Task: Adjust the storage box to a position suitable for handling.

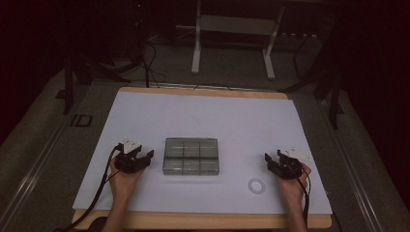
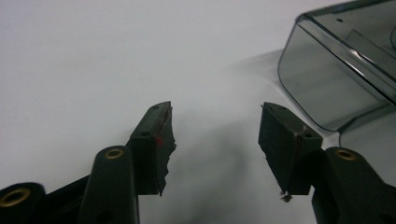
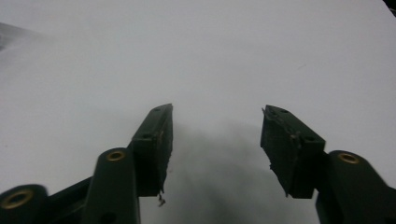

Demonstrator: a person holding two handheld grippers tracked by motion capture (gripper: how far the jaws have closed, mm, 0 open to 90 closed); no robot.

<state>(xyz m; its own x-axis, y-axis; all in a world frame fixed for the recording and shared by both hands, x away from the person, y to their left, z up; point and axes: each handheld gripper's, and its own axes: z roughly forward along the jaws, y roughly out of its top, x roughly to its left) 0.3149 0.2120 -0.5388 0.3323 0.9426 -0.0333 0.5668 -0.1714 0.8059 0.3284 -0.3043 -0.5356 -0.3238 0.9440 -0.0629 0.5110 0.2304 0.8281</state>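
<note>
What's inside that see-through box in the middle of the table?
The clear box is split into six little compartments, and its lid looks shut. They look empty, but the dim, tinted plastic could hide something small.

Box mid-table, between my two grippers

The compartment box (image 1: 191,155) sits on the table (image 1: 203,116); left gripper (image 1: 135,155) just beside it, right gripper (image 1: 282,163) well apart, ring (image 1: 256,185) between.

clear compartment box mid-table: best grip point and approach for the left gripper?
Judging by pose: take the compartment box by its near-left corner wall, coming in from its left with the left gripper. The box lies flat and looks wider than the open jaws, so one jaw inside the rim, one outside, seems safest.
</note>
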